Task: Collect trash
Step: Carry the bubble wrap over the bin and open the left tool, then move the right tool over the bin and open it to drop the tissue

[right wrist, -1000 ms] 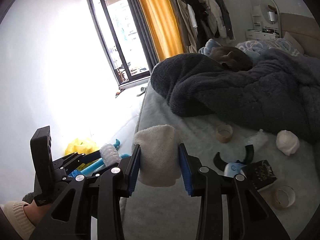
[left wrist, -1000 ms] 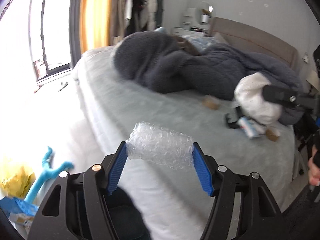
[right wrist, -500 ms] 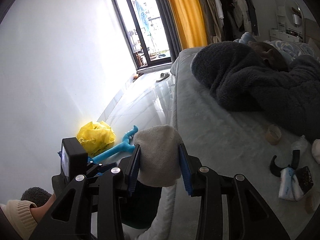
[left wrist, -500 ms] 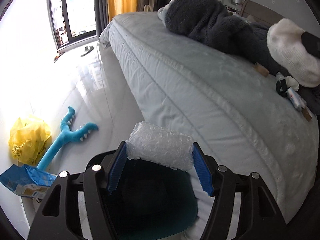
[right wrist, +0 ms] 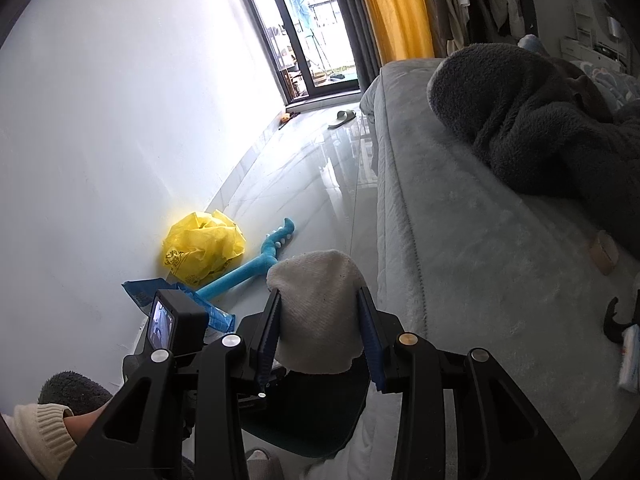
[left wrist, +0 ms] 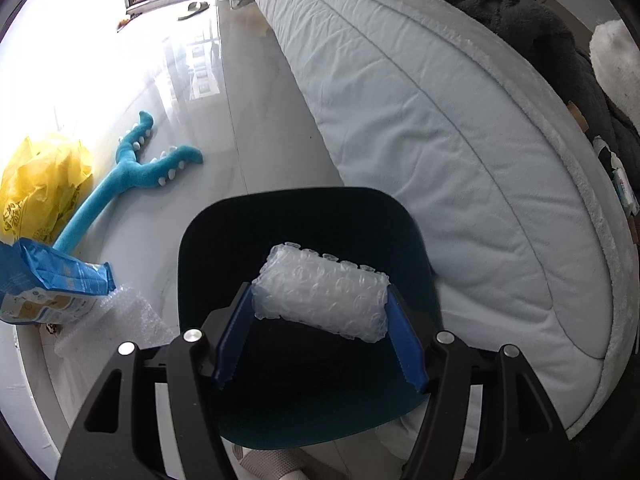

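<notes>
Left gripper (left wrist: 320, 306) clamps the bubble wrap roll (left wrist: 322, 294) over the dark bin (left wrist: 304, 216) below; right gripper (right wrist: 318, 330) pinches the white cloth (right wrist: 316, 308). Release off-centre and either could bounce onto the floor (left wrist: 224, 120).

open dark bin (left wrist: 304, 216) between bed (left wrist: 440, 128) and floor clutter

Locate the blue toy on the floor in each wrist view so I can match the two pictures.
Left wrist view: the blue toy lies at the left, on the floor between the yellow plastic bag and the dark bin.
Right wrist view: the blue toy lies at centre-left, just right of the yellow plastic bag.
Shared landmark: the yellow plastic bag by the wall.
</notes>
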`<state>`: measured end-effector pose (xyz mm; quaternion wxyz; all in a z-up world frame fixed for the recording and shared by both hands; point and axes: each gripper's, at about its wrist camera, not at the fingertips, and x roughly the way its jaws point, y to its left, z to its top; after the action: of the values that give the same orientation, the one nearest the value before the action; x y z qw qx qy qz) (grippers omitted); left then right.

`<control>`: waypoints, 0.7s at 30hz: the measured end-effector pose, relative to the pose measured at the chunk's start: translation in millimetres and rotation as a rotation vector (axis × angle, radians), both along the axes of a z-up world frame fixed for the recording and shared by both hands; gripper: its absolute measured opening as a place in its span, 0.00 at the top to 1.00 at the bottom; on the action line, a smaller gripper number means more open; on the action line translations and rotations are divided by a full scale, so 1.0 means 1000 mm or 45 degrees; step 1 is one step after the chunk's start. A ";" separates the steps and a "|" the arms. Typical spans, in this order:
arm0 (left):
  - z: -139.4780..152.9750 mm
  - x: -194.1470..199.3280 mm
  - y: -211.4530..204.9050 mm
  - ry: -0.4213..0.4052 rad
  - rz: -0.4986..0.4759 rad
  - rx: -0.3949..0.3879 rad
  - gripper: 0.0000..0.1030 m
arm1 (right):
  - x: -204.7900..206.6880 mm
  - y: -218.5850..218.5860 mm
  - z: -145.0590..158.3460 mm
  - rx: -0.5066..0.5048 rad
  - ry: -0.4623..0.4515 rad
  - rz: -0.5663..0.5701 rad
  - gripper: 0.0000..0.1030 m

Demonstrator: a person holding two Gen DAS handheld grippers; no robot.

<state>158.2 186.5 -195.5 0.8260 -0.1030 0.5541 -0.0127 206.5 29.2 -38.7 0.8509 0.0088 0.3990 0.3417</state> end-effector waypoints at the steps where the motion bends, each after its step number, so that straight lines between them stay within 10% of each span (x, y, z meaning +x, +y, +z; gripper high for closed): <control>1: -0.004 -0.001 0.002 0.025 0.002 -0.014 0.34 | 0.000 0.003 -0.002 -0.004 0.008 0.005 0.63; 10: -0.019 -0.015 0.024 0.159 0.028 -0.051 0.24 | 0.005 0.030 -0.031 -0.104 0.103 0.041 0.63; 21: 0.022 -0.035 0.059 -0.017 0.100 -0.041 0.15 | 0.002 0.074 -0.063 -0.222 0.179 0.109 0.63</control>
<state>123.5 245.8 -173.7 0.8277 -0.1378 0.5439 0.0102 208.7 103.2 -101.9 0.8029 -0.0584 0.4859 0.3403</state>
